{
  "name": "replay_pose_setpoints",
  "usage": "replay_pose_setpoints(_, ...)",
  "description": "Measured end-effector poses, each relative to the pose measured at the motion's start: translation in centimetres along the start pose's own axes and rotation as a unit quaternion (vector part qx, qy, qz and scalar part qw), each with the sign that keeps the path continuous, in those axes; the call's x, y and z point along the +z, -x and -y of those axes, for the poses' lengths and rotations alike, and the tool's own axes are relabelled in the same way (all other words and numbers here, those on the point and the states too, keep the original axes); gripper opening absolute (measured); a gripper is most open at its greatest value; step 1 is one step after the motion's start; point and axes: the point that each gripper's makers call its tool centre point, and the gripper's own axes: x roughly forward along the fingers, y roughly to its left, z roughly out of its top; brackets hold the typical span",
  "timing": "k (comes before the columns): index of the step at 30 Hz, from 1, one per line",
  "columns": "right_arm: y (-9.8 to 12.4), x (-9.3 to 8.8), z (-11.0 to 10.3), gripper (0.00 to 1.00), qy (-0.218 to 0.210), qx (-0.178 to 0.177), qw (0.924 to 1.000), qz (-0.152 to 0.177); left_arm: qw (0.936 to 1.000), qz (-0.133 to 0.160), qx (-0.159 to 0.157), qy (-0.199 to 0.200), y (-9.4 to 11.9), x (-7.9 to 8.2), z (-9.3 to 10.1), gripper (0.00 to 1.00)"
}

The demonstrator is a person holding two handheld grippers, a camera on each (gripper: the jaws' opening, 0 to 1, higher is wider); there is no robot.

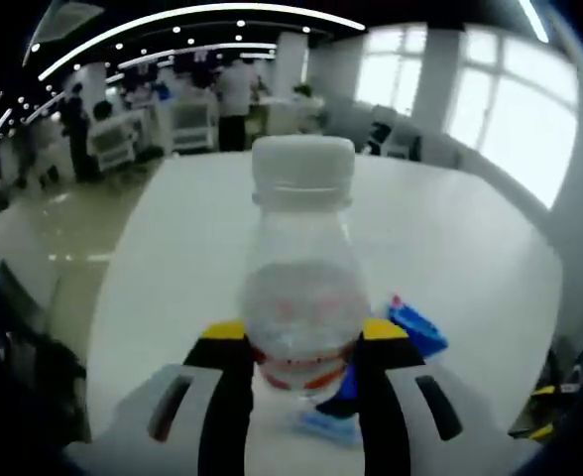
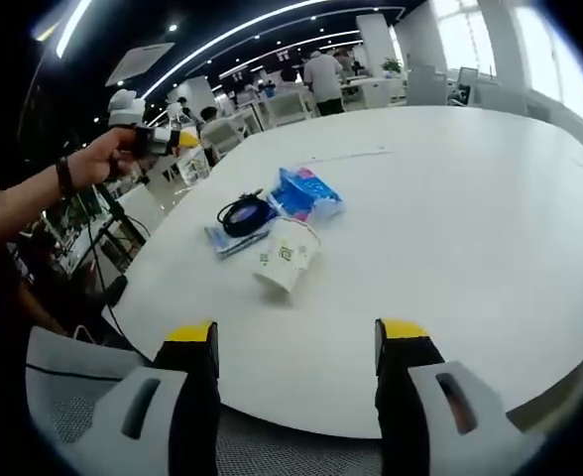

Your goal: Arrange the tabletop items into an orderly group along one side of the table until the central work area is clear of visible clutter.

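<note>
Between our left gripper (image 1: 301, 362) jaws sits the clear bottle (image 1: 301, 288), clamped low and lifted above the table (image 1: 470, 238); it may tip or slip out. Our right gripper (image 2: 296, 342) is wide open and empty near the table edge, where the fallen paper cup (image 2: 288, 258), cable coil (image 2: 244, 212) and blue packet (image 2: 306, 193) wait.

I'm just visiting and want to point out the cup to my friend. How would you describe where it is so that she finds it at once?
Start at the big white round table in the right gripper view. A small cluster lies near its left edge: a coiled black cable and a blue packet. The paper cup is just in front of them, the one white thing there, tipped on its side with a small print.
</note>
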Motion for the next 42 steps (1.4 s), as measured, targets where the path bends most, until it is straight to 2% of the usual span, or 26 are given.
replay_pose_setpoints(3,-0.1,-0.1,0.1,0.64,0.000,-0.002,1.0000,-0.004,0.9997,0.004,0.020,0.015,-0.4,-0.1,-2.3,0.36)
replay_pose_setpoints(12,-0.3,-0.8,0.2,0.63,0.005,-0.007,0.9998,-0.020,0.9970,0.018,0.068,0.032,-2.5,-0.1,-6.6,0.36)
replay_pose_setpoints(18,-0.3,-1.1,0.3,0.63,0.008,-0.012,0.9995,-0.028,0.9942,0.031,0.094,0.041,-4.3,-0.3,-9.0,0.37)
replay_pose_setpoints(22,-0.4,-1.3,0.5,0.63,0.010,-0.015,0.9993,-0.034,0.9915,0.037,0.114,0.052,-5.4,-1.3,-10.2,0.37)
replay_pose_setpoints(26,-0.4,-1.5,0.5,0.63,0.013,-0.016,0.9990,-0.039,0.9900,0.036,0.129,0.044,-6.1,-2.9,-10.8,0.36)
replay_pose_setpoints(31,-0.4,-1.7,0.4,0.63,0.015,-0.015,0.9989,-0.042,0.9901,0.026,0.132,0.041,-7.2,-4.5,-11.3,0.37)
replay_pose_setpoints(37,-0.3,-1.5,0.5,0.63,0.017,-0.019,0.9990,-0.038,0.9910,0.038,0.124,0.035,-7.8,-4.8,-11.0,0.37)
replay_pose_setpoints(42,-0.3,-1.4,0.5,0.63,0.015,-0.020,0.9990,-0.037,0.9923,0.034,0.116,0.028,-8.5,-5.4,-10.8,0.37)
